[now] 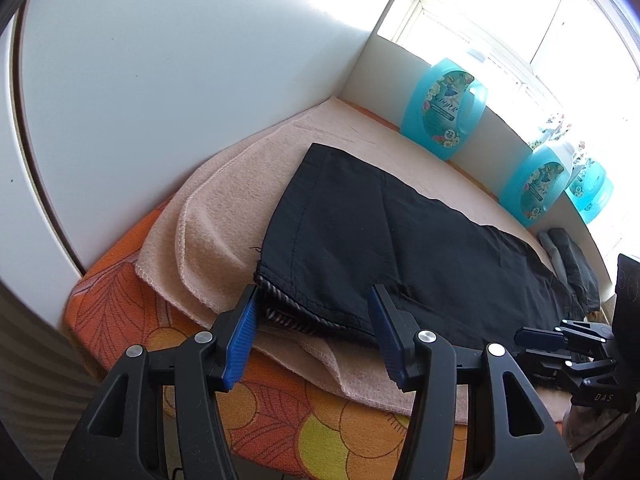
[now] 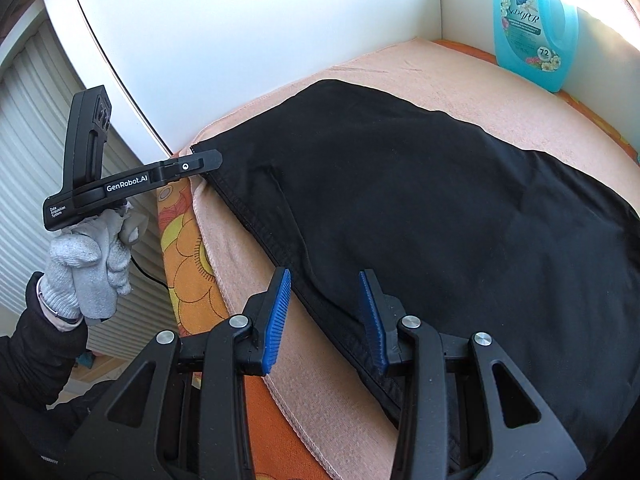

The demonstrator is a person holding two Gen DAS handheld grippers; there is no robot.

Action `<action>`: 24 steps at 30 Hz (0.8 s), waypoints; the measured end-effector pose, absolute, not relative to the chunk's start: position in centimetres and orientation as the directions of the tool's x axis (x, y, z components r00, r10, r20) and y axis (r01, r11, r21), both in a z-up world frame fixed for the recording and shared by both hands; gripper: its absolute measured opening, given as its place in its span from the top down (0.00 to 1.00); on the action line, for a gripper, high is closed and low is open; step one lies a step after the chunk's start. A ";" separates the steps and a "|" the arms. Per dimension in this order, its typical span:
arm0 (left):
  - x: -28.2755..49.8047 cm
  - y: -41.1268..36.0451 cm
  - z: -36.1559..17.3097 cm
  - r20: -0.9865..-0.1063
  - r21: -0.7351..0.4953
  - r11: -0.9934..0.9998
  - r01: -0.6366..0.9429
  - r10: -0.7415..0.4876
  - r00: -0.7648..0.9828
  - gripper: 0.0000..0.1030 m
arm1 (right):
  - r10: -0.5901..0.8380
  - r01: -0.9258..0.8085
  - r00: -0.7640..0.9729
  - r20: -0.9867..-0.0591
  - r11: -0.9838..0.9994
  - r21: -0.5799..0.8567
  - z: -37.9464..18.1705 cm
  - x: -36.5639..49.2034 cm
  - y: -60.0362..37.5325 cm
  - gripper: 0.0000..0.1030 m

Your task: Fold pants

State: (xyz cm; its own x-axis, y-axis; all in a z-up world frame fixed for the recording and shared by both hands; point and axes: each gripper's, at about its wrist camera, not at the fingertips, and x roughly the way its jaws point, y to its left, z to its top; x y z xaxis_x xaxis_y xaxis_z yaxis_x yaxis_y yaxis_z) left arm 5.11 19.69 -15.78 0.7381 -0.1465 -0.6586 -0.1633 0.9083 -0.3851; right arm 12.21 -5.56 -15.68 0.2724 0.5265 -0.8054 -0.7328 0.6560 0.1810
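Observation:
Black pants (image 1: 384, 240) lie flat along a peach towel (image 1: 224, 216); they also fill the right wrist view (image 2: 420, 200). My left gripper (image 1: 314, 312) is open, its blue pads on either side of the near hem corner, close to the cloth. My right gripper (image 2: 326, 304) is open over the near seam edge of the pants. The right gripper shows at the right edge of the left wrist view (image 1: 560, 344). The left gripper, held by a gloved hand, shows at the pants' far corner in the right wrist view (image 2: 192, 168).
An orange flowered cover (image 1: 280, 420) lies under the towel. White walls (image 1: 160, 80) stand close at the left and back. Blue detergent bottles (image 1: 444, 108) stand along the sill. A folded grey garment (image 1: 568, 264) lies at the far end.

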 end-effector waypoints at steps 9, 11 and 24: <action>6.6 18.9 -15.8 -0.665 -0.374 0.912 -0.169 -0.137 0.734 0.48 | 0.534 -0.724 0.269 -0.802 0.661 0.197 -15.7 12.7 -5.5 0.64; 6.8 19.4 -16.1 -0.663 -0.390 0.902 -0.182 -0.139 0.735 0.50 | 0.533 -0.722 0.266 -0.803 0.662 0.201 -15.7 12.9 -5.4 0.64; 6.0 18.7 -14.9 -0.586 -0.393 0.909 -0.137 -0.132 0.800 0.89 | 0.639 -0.703 0.089 -0.764 0.584 0.407 -10.4 20.0 3.7 0.41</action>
State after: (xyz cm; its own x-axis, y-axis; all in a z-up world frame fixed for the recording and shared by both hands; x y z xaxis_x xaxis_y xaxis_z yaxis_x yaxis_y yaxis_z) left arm 5.97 18.72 -14.93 0.7996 -0.1324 -0.5857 -0.1371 0.9094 -0.3926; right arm 20.04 3.66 -10.39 0.0885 0.6387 -0.7643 -0.7025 0.5840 0.4067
